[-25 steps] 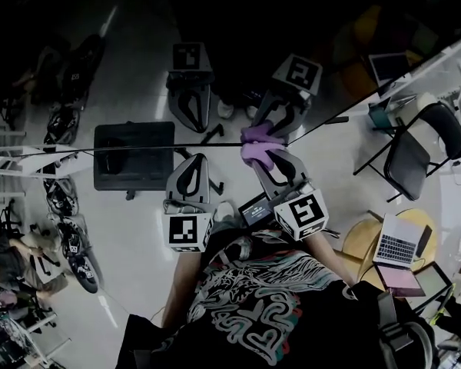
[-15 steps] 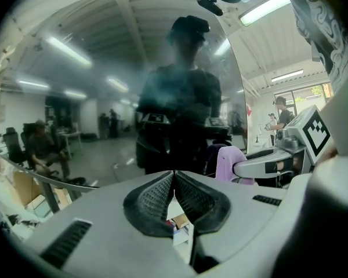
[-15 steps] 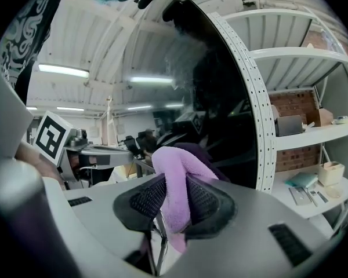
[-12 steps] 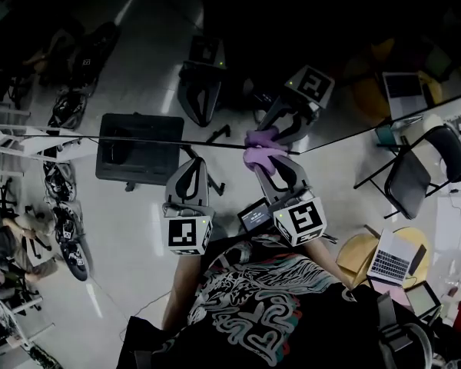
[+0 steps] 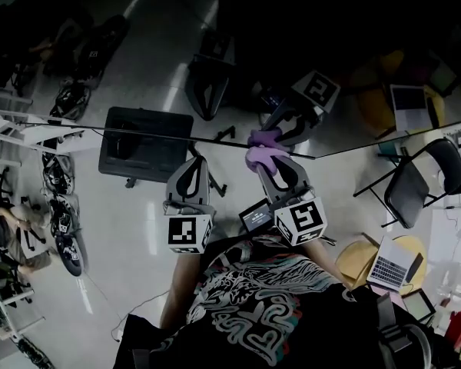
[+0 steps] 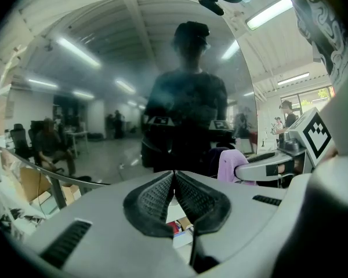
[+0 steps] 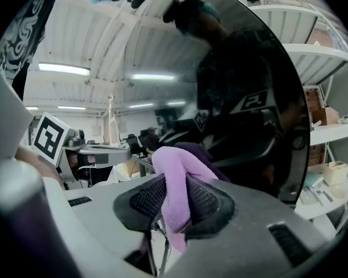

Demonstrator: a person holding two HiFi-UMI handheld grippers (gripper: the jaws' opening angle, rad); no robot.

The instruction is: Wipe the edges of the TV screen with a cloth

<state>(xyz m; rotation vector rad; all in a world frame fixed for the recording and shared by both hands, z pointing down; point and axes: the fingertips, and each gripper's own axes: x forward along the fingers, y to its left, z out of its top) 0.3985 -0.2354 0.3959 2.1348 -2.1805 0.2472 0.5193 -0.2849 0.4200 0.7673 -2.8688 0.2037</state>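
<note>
- The TV screen [image 7: 249, 97] is showing a glossy, mirror-like dark surface.
- The cloth [image 7: 175, 184] is looking soft and fuzzy.
- The right tongs [image 7: 174, 181] are showing matt, ribbed black pads [image 7: 204, 200].

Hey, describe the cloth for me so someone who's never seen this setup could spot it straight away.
Find the dark glossy TV screen, whose edge runs as a thin line across the head view. About midway along that line, the right claw is shut on the cloth, holding it against the edge. It is the only soft lilac-purple thing amid grey plastic and dark glass.
</note>
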